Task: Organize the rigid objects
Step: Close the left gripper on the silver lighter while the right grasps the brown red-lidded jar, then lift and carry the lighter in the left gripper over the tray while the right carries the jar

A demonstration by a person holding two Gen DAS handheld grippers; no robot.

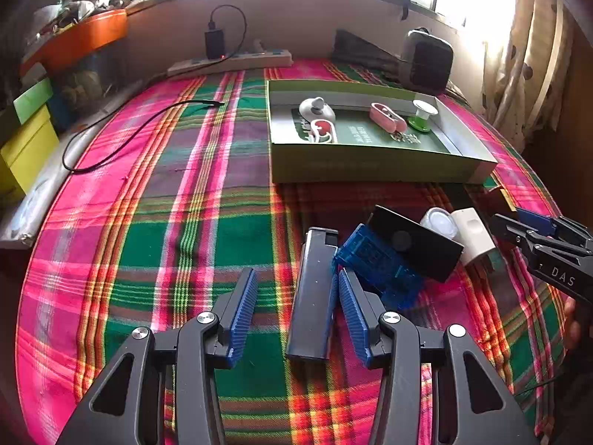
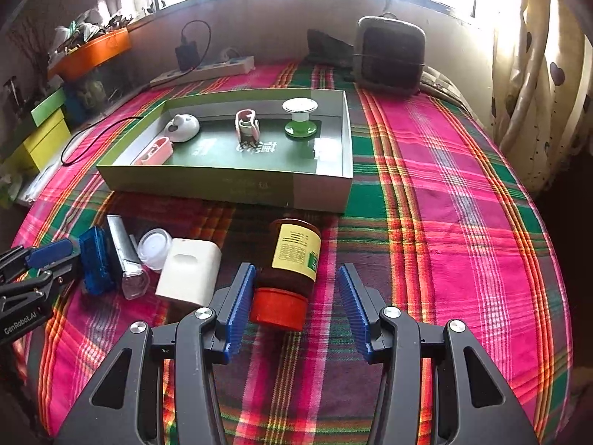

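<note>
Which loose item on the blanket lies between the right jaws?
The brown jar with the red lid, on its side; the white block and blue case lie further left.

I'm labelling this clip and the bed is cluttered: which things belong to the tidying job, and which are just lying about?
Job: green tray with small items already in it; brown jar; black lighter; blue case; white block; clear lid.

Lying about: power strip; black cable; grey speaker; yellow boxes.
</note>
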